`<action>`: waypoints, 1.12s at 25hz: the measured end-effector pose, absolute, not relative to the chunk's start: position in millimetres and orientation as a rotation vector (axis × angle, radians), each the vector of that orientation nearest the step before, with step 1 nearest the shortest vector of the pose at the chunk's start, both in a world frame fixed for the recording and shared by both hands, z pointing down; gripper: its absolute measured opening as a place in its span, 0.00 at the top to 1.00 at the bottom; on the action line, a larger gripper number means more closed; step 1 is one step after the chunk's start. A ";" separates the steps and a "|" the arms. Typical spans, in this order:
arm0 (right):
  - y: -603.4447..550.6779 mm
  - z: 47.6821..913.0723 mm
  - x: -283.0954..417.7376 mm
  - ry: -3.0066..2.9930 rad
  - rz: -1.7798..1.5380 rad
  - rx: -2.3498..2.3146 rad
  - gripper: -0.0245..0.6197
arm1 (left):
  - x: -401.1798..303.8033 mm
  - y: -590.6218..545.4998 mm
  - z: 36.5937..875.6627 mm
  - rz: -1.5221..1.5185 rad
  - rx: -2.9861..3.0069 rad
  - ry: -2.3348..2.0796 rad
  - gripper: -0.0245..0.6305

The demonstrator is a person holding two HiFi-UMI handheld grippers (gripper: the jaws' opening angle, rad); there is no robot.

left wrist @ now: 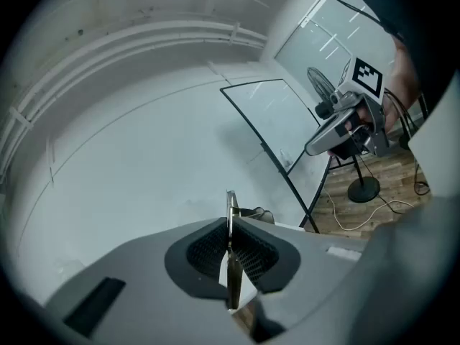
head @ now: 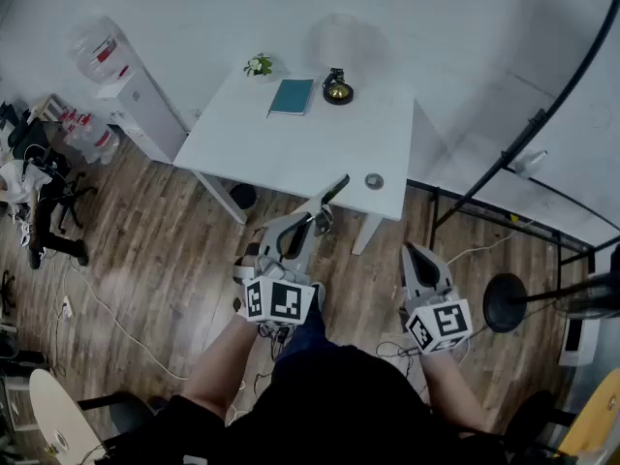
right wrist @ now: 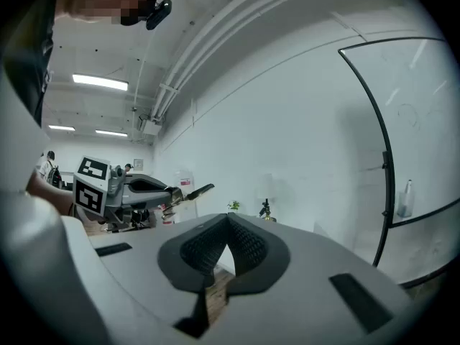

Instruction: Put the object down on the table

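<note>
A: Left gripper (left wrist: 230,221), what's it got?

B: Clamped on a thin dark object (head: 332,190); in the left gripper view the pads press both flat sides w/ the thing seen edge-on, a narrow strip standing upright btwn them.

A: Long axis?

B: Runs straight out along the jaws; in the head view it goes from the jaw tips up and to the right, free end pointing at the near edge of the table (head: 291,148); from the right gripper view it sticks out of the left gripper's tips and its free end sits a bit higher than the gripped end.

A: So where's the obj.?

B: In the air, not on the tabletop; mostly over the wood floor (head: 165,250), its tip overlapping the table's front edge, near a round grey disc (head: 374,181).

A: Right gripper (head: 415,256)?

B: Pads pressed together, nothing btwn them; it's held over the floor, well apart from the left one, right of the table leg.

A: Table's far side?

B: Teal book (head: 292,96) lying flat; small plant (head: 258,65) to its left, dark ornament (head: 337,89) to its right; water dispenser (head: 126,85) stands left of the table.
</note>
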State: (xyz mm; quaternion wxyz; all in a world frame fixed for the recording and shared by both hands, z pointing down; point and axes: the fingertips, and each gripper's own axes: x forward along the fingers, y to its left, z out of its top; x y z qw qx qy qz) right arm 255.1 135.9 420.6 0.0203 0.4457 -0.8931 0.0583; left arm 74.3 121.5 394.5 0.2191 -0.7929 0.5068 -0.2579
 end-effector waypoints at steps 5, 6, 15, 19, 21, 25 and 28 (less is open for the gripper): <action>212.5 432.7 262.1 -2.778 0.221 1.358 0.95 | 84.6 219.8 400.6 -0.756 -2.172 1.398 0.93; 222.8 432.8 258.4 -2.786 0.224 1.345 0.95 | 81.5 233.6 400.5 -0.764 -2.166 1.408 0.93; 252.5 412.9 234.5 -2.838 0.149 1.263 0.95 | 65.3 274.6 389.3 -0.776 -2.107 1.452 0.93; 240.0 406.1 226.0 -2.846 0.115 1.267 0.95 | 55.5 262.1 385.1 -0.780 -2.093 1.454 0.93; 231.1 403.7 224.9 -2.837 0.086 1.269 0.95 | 50.9 251.9 384.9 -0.788 -2.088 1.453 0.93; 203.8 399.0 216.2 -2.827 0.096 1.319 0.95 | 29.1 223.4 384.8 -0.817 -2.057 1.420 0.93; 180.7 399.6 199.8 -2.803 0.131 1.364 0.95 | 3.0 200.4 385.6 -0.826 -2.059 1.402 0.93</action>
